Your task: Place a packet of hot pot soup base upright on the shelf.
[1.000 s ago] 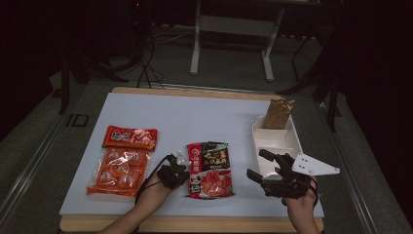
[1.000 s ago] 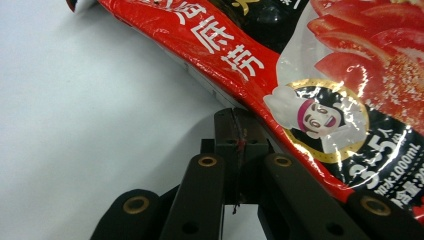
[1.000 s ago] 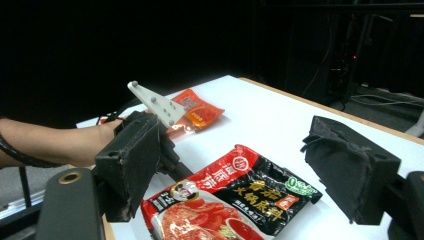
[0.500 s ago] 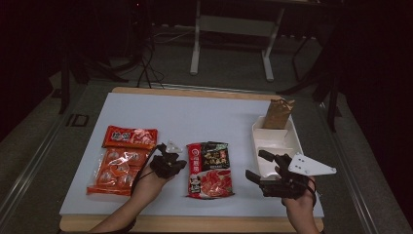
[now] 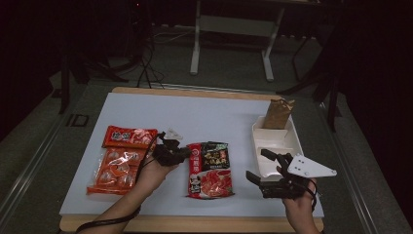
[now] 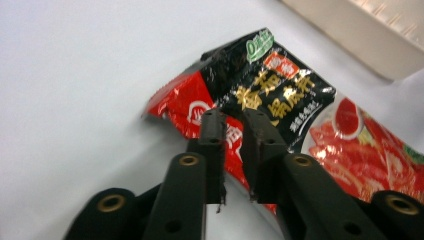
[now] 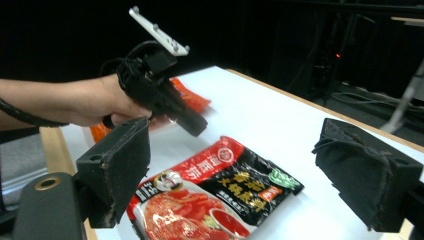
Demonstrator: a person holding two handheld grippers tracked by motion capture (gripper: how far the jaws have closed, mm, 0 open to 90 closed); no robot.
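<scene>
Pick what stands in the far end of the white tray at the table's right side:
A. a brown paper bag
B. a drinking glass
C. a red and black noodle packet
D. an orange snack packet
A. In the high view a brown paper bag stands upright in the far end of the white tray; the noodle packet lies flat on the table.

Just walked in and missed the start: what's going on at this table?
A person works two handheld grippers over a white table. The left gripper hangs just above the red-and-black noodle packet, its jaws slightly apart and just opening, holding nothing. The right gripper waits wide open beside the white tray. An orange snack bag lies at the left.
</scene>
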